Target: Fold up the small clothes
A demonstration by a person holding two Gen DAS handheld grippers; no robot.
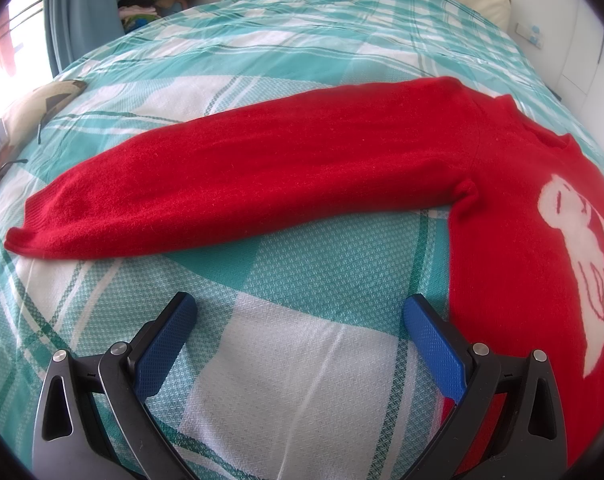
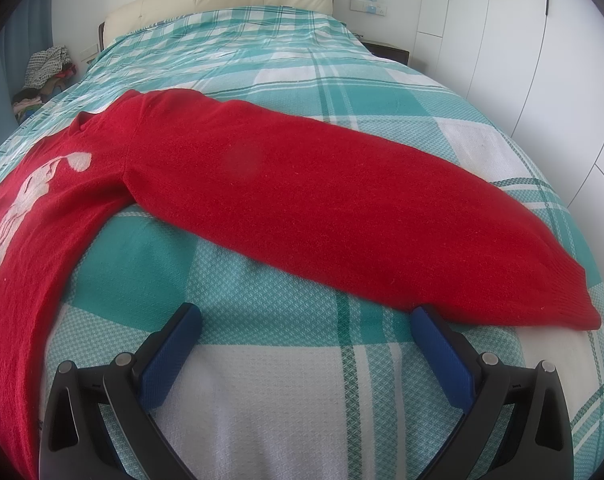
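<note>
A red sweater (image 1: 502,208) lies flat on the bed (image 1: 302,52), front up with a white figure (image 1: 582,264) on its chest and both sleeves spread outward. The left gripper (image 1: 300,312) hovers over the checked cover just below the left sleeve (image 1: 230,184), jaws wide apart and holding nothing. The right gripper (image 2: 306,322) hangs beside the right sleeve (image 2: 342,208), jaws likewise spread and empty, one fingertip (image 2: 422,316) at the cuff's edge.

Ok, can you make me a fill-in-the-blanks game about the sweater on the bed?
The sweater is the colour ____.
It lies on a checked bed with both ____ stretched out flat.
The left gripper and the right gripper are both ____.

Missing words: red; sleeves; open
</note>
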